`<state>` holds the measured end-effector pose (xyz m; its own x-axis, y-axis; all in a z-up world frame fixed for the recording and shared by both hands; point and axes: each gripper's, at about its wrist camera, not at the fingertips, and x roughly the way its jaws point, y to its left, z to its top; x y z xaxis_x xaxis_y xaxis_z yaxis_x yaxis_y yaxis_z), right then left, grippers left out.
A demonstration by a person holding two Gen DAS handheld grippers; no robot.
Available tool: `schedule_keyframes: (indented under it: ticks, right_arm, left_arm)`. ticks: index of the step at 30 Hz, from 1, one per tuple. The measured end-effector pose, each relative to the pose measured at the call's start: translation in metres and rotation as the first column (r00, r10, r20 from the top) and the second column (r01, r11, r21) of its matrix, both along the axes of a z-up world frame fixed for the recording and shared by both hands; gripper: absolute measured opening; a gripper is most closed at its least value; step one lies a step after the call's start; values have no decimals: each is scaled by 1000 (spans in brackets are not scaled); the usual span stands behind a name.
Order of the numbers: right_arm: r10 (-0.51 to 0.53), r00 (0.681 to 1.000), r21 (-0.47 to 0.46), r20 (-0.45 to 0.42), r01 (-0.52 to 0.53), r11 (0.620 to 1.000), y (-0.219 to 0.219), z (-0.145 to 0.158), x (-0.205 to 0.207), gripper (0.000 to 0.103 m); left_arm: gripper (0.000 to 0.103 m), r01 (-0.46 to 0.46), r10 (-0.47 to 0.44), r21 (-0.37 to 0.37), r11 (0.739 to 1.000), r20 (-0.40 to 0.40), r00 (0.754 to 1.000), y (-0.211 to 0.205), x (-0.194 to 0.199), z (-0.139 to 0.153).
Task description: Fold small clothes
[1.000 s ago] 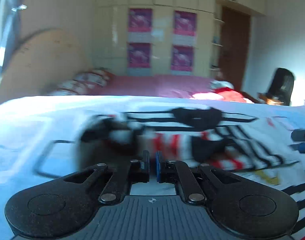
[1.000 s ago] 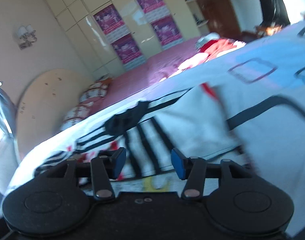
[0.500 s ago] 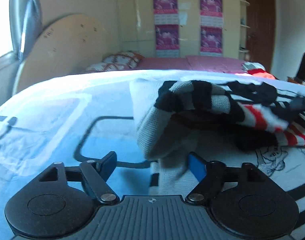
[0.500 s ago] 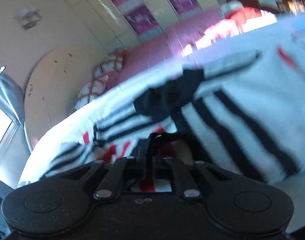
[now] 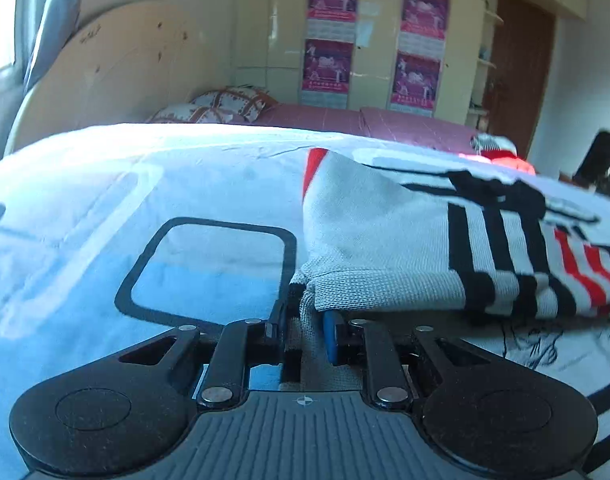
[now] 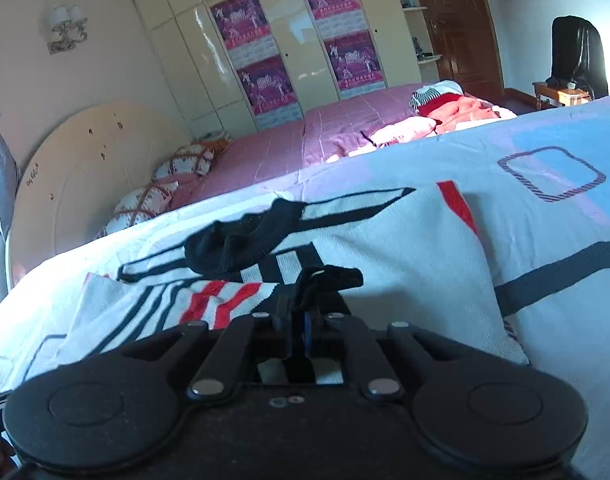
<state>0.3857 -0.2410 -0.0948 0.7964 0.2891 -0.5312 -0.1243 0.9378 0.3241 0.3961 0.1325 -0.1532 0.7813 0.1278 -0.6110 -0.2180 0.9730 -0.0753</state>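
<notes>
A small grey knit sweater (image 5: 385, 240) with black and red stripes and a black collar lies on the pale blue bedsheet (image 5: 105, 200). In the left wrist view, my left gripper (image 5: 305, 332) is shut on the sweater's grey edge, with knit fabric bunched between the pads. In the right wrist view, the sweater (image 6: 405, 248) shows its black collar in the middle, and my right gripper (image 6: 303, 320) is shut on a black edge of it, which sticks up above the fingertips.
The sheet (image 6: 565, 208) carries black rounded-square prints. Behind it lies a pink bed (image 6: 305, 140) with patterned pillows (image 6: 177, 168), loose clothes (image 6: 445, 108), a round headboard and a wardrobe with posters. A dark chair (image 6: 577, 56) stands at the far right.
The left gripper opened, then shut on the grey edge. The right gripper shut on the black edge half a second ago and still holds it. A sleeve is now folded over the body.
</notes>
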Motion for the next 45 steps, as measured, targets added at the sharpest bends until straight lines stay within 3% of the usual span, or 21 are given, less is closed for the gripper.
schedule_keyframes:
  ticks: [2, 5, 9, 10, 12, 15, 20, 21, 23, 24, 27, 30, 35, 36, 40, 43, 45]
  right_arm:
    - [23, 998, -21, 60, -22, 1000, 3, 6, -6, 7]
    - [16, 999, -27, 48, -15, 1000, 4, -1, 4, 7]
    - [1, 994, -45, -114, -6, 999, -4, -35, 15, 6]
    - [5, 995, -42, -102, -9, 999, -7, -35, 9, 8]
    - [-25, 996, -45, -91, 21, 999, -13, -25, -2, 21]
    - [-30, 1000, -25, -4, 29, 999, -25, -3, -14, 20]
    - [59, 998, -55, 11, -58, 997, 0, 5, 19, 19]
    - [86, 996, -71, 12, -85, 994, 10, 3, 26, 19]
    - [126, 992, -131, 5, -124, 984, 29, 0, 36, 19]
    - [129, 992, -151, 5, -126, 980, 33, 0, 37, 20]
    - [98, 995, -143, 12, -95, 985, 25, 0, 40, 23]
    - [99, 995, -124, -17, -101, 987, 18, -8, 44, 18]
    - [79, 995, -162, -59, -87, 983, 11, -30, 45, 16]
    - [78, 996, -157, -54, -85, 984, 9, -30, 43, 16]
    - [-3, 1000, -99, 13, 4, 995, -14, -12, 27, 36]
    - [-42, 998, 1, -37, 42, 999, -34, -13, 34, 36]
    - [-28, 996, 36, -90, 31, 999, -37, -21, 44, 36]
  left_arm:
    - [19, -11, 11, -13, 1000, 2, 1000, 2, -1, -3]
    - [19, -18, 18, -7, 1000, 1, 1000, -1, 0, -5]
    - [19, 15, -15, 0, 1000, -33, 999, 0, 2, -2]
    - [20, 34, -34, -4, 999, -47, 998, 2, 2, 0]
    - [37, 52, -53, -18, 998, -67, 996, 12, -6, 8]
    - [38, 37, -37, 13, 999, 33, 999, 24, -24, 31]
    - [38, 194, -195, 23, 981, 103, 975, -7, 36, 50]
    - [38, 220, -225, 52, 974, 109, 968, -16, 53, 49]
    - [38, 207, -215, 92, 974, 88, 973, -22, 81, 45]
    - [38, 191, -197, 74, 979, 86, 977, -18, 89, 45]
    - [38, 173, -178, 56, 983, 89, 980, -6, 102, 46]
    - [38, 196, -197, 25, 980, 81, 977, 4, 117, 40]
    - [38, 196, -195, 4, 981, -33, 980, 18, 158, 2]
    - [38, 190, -190, 3, 982, -19, 982, 21, 158, 1]
    - [38, 161, -161, 1, 987, 30, 986, 29, 141, 16]
    - [39, 144, -144, -5, 990, 7, 989, 40, 137, 10]
    - [39, 138, -138, -49, 989, -12, 990, 49, 142, 3]
